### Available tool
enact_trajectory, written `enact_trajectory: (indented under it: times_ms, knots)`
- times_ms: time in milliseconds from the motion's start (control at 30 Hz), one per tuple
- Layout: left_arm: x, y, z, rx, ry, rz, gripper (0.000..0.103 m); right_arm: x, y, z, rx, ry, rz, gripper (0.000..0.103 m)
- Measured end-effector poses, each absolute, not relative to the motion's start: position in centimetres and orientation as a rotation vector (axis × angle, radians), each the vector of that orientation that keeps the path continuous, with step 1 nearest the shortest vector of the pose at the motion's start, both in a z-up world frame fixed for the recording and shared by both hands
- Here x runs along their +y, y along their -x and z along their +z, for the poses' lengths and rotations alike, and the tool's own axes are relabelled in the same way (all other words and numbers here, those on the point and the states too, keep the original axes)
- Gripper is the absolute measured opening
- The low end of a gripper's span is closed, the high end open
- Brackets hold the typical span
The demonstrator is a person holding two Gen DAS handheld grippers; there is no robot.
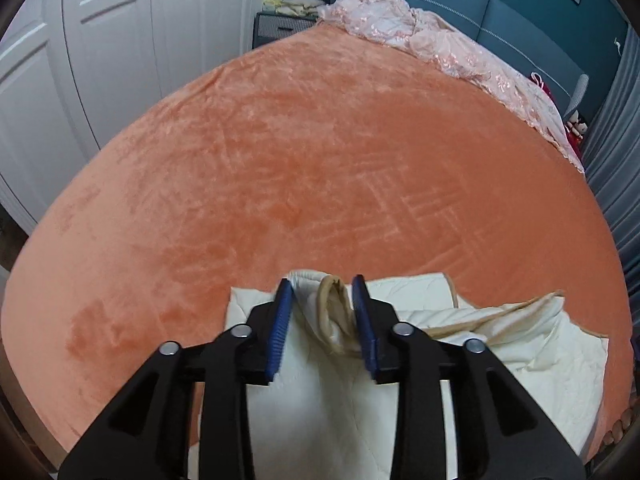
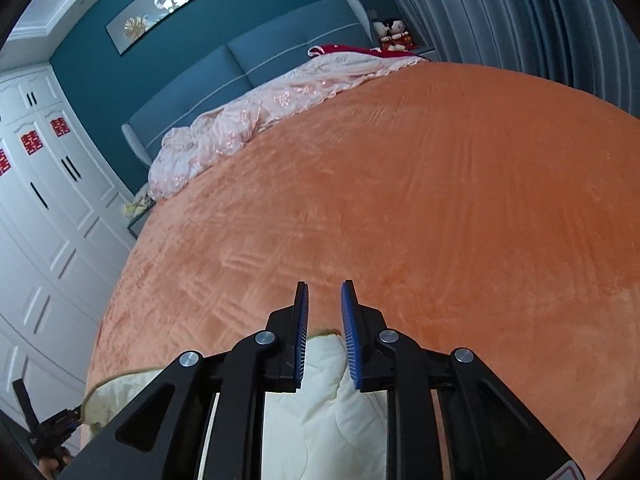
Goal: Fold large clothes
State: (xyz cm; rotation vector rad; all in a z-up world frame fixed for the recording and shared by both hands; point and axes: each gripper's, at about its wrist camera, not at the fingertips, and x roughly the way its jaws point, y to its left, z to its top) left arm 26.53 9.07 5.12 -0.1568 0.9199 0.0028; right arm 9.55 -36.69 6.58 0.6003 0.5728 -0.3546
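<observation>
A cream quilted garment (image 1: 400,344) with tan trim lies at the near edge of the orange bed cover (image 1: 320,160). My left gripper (image 1: 322,286) has its blue pads around a bunched fold of the garment, with cloth filling the gap. In the right wrist view the same cream garment (image 2: 320,400) lies under my right gripper (image 2: 324,292). Its fingers stand apart. The tips are over the bed cover (image 2: 400,200), and the garment's edge lies between the finger bases. The left gripper (image 2: 56,428) shows at the far lower left, on the garment's other end.
A pink embroidered quilt (image 1: 440,48) is heaped along the blue headboard (image 1: 500,20). White wardrobe doors (image 1: 100,60) stand left of the bed. Grey curtains (image 2: 520,20) hang on the right. A nightstand (image 1: 280,28) sits beside the headboard.
</observation>
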Motion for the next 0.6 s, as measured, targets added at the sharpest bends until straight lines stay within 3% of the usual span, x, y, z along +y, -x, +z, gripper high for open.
enact_trajectory:
  times_ms: [33, 67, 300, 600]
  knots:
    - [9.1, -26.1, 6.6, 0.854, 0.102, 0.067, 0.058, -36.7, -9.2, 7.3, 0.565, -0.597, -0.344, 0.019]
    - [9.1, -25.8, 8.1, 0.790, 0.062, 0.102, 0.062, -36.5, -8.9, 8.1, 0.563, -0.589, -0.329, 0.019]
    - [6.9, -23.6, 14.4, 0.686, 0.027, -0.012, 0.061, -30.7, -8.9, 10.7, 0.606, -0.487, -0.170, 0.019]
    - [-2.3, -22.2, 8.0, 0.870, -0.024, -0.219, 0.058, -19.1, -12.5, 7.1, 0.777, -0.284, 0.018, 0.019]
